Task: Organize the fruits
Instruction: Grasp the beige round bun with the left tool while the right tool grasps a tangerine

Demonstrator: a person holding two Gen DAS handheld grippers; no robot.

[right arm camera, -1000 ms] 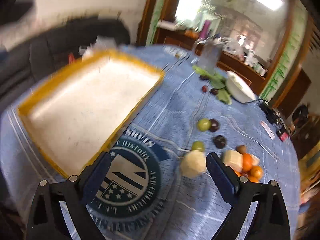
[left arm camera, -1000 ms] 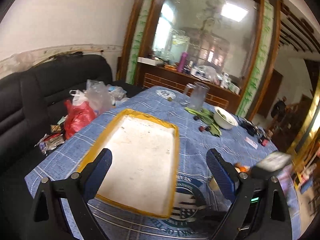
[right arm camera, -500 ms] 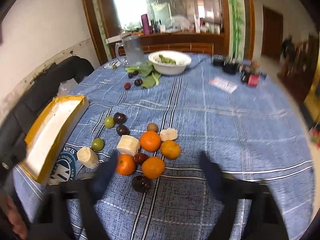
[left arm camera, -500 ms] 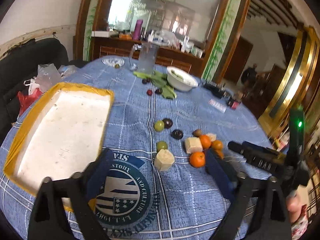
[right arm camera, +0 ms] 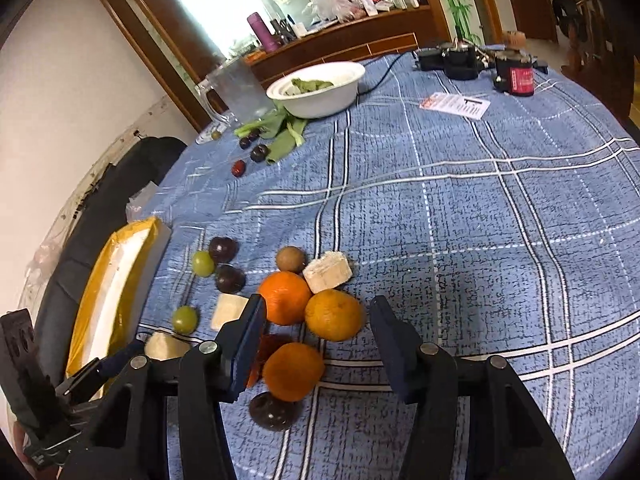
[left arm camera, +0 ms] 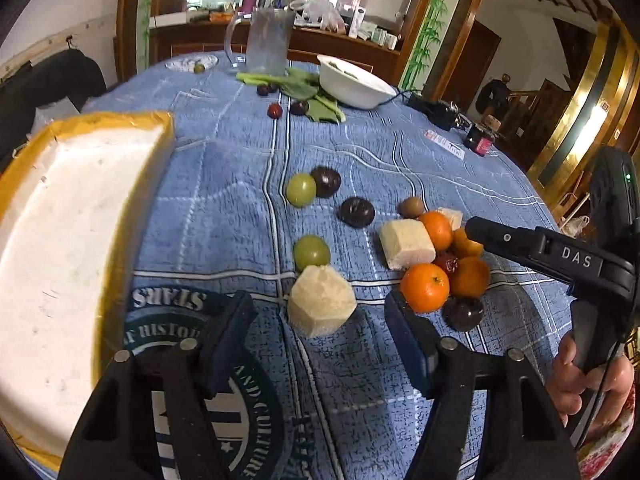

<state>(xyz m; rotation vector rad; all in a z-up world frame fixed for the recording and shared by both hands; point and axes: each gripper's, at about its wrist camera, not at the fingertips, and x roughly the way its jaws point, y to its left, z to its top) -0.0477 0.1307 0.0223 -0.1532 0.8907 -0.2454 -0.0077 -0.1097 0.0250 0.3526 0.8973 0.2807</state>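
**Fruit between both sets of jaws, nothing clamped yet**

Fruit lies loose on the blue checked cloth [left arm camera: 224, 208], grouped at about 1 o'clock from your left gripper [left arm camera: 320, 340]. A second ago that gripper faced the yellow-rimmed tray [left arm camera: 60, 240]; the tray now sits off at 9 o'clock. Its jaws are closing, narrower than before, with the pale peeled chunk [left arm camera: 322, 302] just ahead of the gap and neither pad touching it. A green fruit [left arm camera: 311, 252] sits just behind the chunk, at 12 o'clock.

Your right gripper [right arm camera: 318, 344] has swung away from the tray onto the orange pile. Its jaws stand partly apart, far narrower than a second ago. One orange [right arm camera: 334, 314] lies between the fingertips and another [right arm camera: 293, 370] sits deeper in the gap; whether the left pad touches either, you cannot tell from here. A dark plum [right arm camera: 274, 410] rests at 6 o'clock of the pile.
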